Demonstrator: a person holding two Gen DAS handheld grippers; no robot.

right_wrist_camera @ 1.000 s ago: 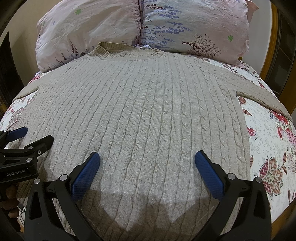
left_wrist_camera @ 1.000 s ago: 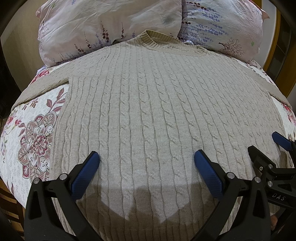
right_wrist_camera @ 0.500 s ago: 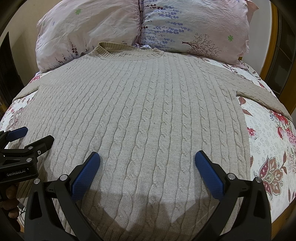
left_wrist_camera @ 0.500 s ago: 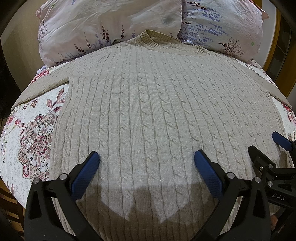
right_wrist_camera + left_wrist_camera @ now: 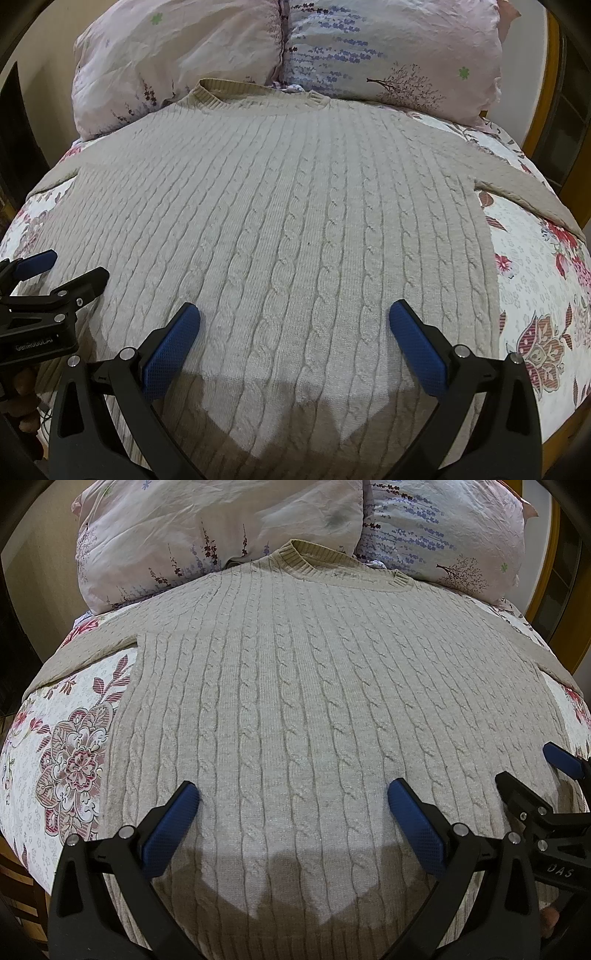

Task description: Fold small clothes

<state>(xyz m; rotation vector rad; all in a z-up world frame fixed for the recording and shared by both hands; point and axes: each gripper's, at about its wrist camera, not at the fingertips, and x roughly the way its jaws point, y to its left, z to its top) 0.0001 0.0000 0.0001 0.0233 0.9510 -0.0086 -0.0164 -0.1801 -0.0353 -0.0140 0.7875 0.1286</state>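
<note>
A beige cable-knit sweater (image 5: 303, 701) lies flat and spread out on a floral bedsheet (image 5: 66, 760), collar toward the pillows, sleeves stretched out to both sides. It also fills the right wrist view (image 5: 295, 229). My left gripper (image 5: 291, 805) is open and empty, hovering over the sweater's lower left part. My right gripper (image 5: 293, 325) is open and empty over the lower right part. The right gripper shows at the right edge of the left wrist view (image 5: 532, 779); the left gripper shows at the left edge of the right wrist view (image 5: 62, 273).
Two floral pillows (image 5: 221, 528) (image 5: 388, 51) lean at the head of the bed behind the collar. The bedsheet (image 5: 535, 295) shows bare beside the sweater. A wooden bed frame (image 5: 550, 550) runs along the right. The bed's near edge drops off at lower left.
</note>
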